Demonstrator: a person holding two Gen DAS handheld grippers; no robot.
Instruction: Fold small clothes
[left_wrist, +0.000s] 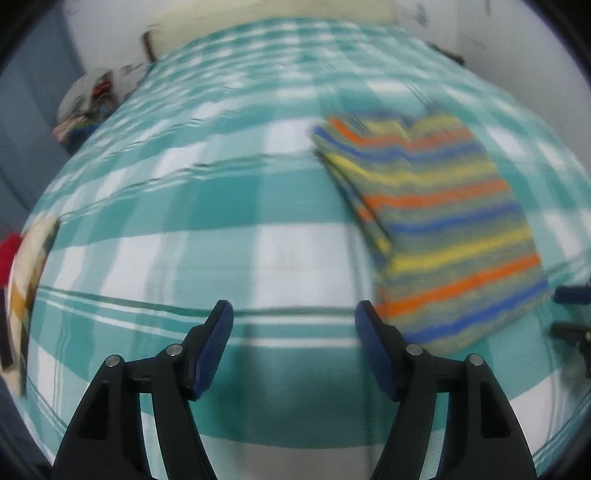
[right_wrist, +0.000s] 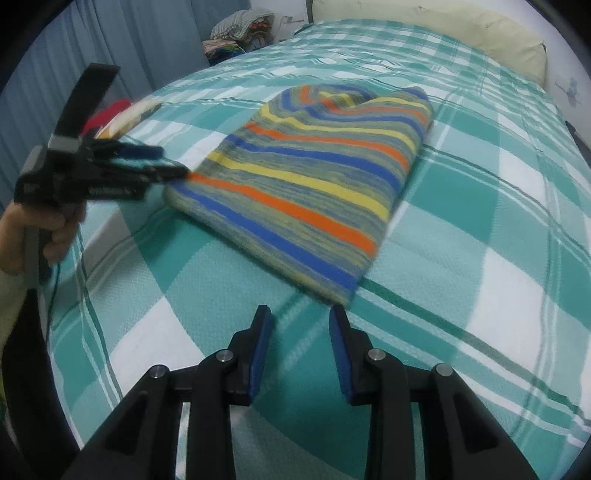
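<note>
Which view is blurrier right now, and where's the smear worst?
Left wrist view: the worse one, with the striped garment and checked bedspread smeared throughout and only the left gripper crisp. Right wrist view: mostly sharp, garment stripes readable; blur confined to the left gripper at the frame's left edge. Both: strong fisheye bowing, dark corners.

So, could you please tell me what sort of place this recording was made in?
Most likely a bedroom: a bed with a teal checked bedsheet, a cream pillow at its head, and blue curtains alongside.

Striped orange-blue-yellow garment, teal-white checked bedsheet
</note>
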